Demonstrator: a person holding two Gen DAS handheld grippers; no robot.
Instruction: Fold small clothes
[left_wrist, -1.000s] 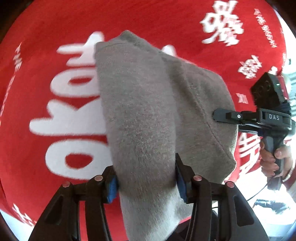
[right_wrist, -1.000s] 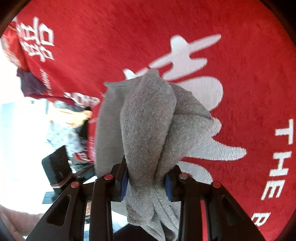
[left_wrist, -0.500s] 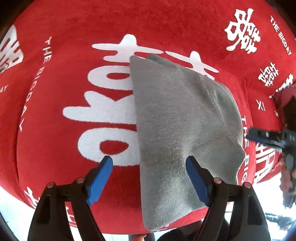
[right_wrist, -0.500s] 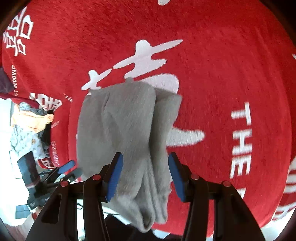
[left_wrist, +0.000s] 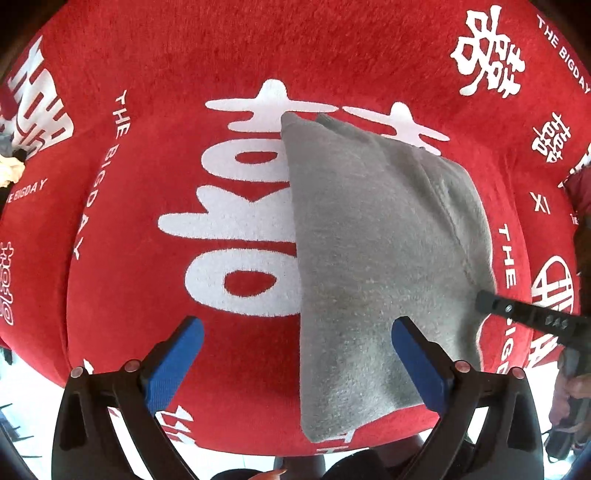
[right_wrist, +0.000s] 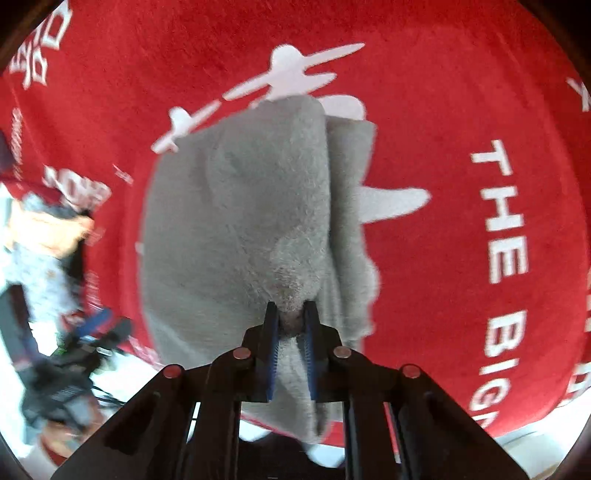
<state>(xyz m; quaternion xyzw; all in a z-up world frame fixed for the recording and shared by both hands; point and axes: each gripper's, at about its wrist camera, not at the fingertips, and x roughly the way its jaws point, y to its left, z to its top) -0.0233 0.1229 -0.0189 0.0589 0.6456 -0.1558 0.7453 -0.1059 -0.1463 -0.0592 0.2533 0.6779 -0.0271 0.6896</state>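
A folded grey fleece garment (left_wrist: 373, 258) lies flat on a red towel (left_wrist: 229, 55) that has large white characters and the words "THE BIGDAY" printed on it.

In the left wrist view, the left gripper (left_wrist: 295, 332) has its jaws spread wide and holds nothing. One blue pad (left_wrist: 173, 362) stands over bare red towel, to the left of the garment. The other blue pad is over the lower right part of the grey cloth, so the left edge of the garment passes between the two fingers. The near end of the garment reaches the towel's front edge. At the right side of this view, the black finger of the other tool meets the garment's right border.

In the right wrist view, the right gripper (right_wrist: 290, 314) has its jaws narrow and pinches a raised bunch of the same grey garment (right_wrist: 236, 206) near its closest edge. The cloth rises in a ridge from the pads. At the far left a blurred pile of other clothes (right_wrist: 48, 236) lies beyond the towel's edge.
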